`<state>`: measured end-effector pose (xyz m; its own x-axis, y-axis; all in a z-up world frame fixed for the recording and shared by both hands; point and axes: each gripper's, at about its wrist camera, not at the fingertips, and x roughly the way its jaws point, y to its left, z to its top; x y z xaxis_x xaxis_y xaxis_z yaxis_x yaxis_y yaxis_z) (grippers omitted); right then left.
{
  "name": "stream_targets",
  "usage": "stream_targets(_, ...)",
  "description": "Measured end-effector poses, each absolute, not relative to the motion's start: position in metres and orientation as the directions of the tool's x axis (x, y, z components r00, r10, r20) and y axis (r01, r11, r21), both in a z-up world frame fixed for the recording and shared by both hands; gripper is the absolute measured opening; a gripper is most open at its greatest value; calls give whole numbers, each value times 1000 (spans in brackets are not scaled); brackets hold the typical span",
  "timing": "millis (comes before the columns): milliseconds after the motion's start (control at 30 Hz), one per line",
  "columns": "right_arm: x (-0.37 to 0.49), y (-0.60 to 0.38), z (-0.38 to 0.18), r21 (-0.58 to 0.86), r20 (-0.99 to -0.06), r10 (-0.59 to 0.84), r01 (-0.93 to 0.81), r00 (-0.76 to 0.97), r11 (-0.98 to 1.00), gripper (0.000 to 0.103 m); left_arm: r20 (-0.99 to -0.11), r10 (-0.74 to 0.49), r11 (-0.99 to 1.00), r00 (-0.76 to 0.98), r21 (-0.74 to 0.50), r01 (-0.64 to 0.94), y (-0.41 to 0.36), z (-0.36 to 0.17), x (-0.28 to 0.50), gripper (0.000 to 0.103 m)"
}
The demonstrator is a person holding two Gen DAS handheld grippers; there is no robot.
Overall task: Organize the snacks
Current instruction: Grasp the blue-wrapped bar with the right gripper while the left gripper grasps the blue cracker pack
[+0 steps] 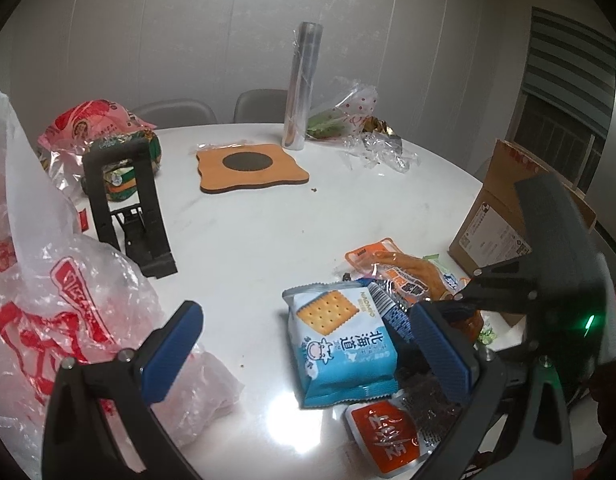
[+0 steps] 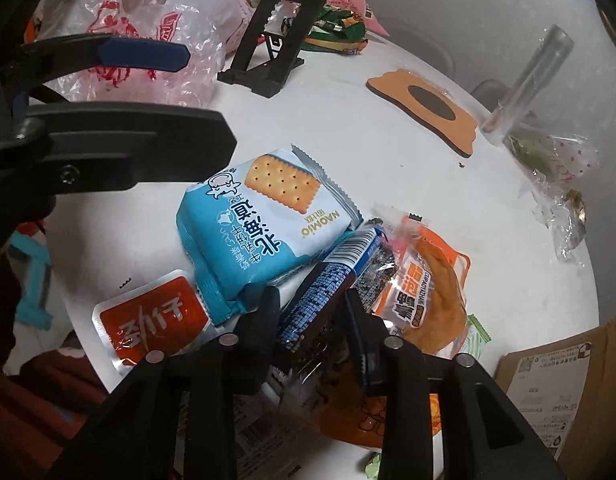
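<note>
Snack pile on the white surface (image 1: 243, 248): left claw (image 1: 308, 356) spread wide over the blue cracker packet (image 1: 344, 344); right claw (image 2: 312, 312) clenched on a dark blue packet (image 2: 328, 288) beneath it.

My left gripper (image 1: 303, 356) has ribbed blue rubbery pads (image 1: 169, 354) on matt black plastic arms with small metal pins. My right gripper (image 2: 310, 320) is the same matt black plastic. The table (image 1: 243, 236) is smooth, glossy white and throws back the lamp glare. The cracker pack (image 1: 342, 344) is soft-sheen blue film; the orange sachet (image 2: 151, 316) and the tofu pack (image 2: 428, 292) are shiny plastic. The bag (image 1: 63, 292) is thin crinkled translucent plastic. The stand (image 1: 127, 204) is matt black plastic. The coaster (image 1: 251, 168) looks like matt wood with a dark felt-like centre. The roll (image 1: 301, 84) is glossy film. The box (image 1: 492, 216) is dull brown cardboard.
</note>
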<state>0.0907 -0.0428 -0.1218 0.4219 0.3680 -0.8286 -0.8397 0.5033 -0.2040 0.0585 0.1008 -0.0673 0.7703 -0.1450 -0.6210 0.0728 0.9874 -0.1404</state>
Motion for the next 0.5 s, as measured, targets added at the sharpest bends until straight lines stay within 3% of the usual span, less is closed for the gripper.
stream_targets(167, 96, -54, -106, -170, -816, 395, -827, 423, 536, 12, -649, -152, 987, 746, -142, 78, 97, -78, 68, 102)
stream_targets(500, 94, -59, -104, -157, -828, 392, -837, 400, 524, 11, -715, -102, 994, 691, -54, 91, 71, -104, 90, 102)
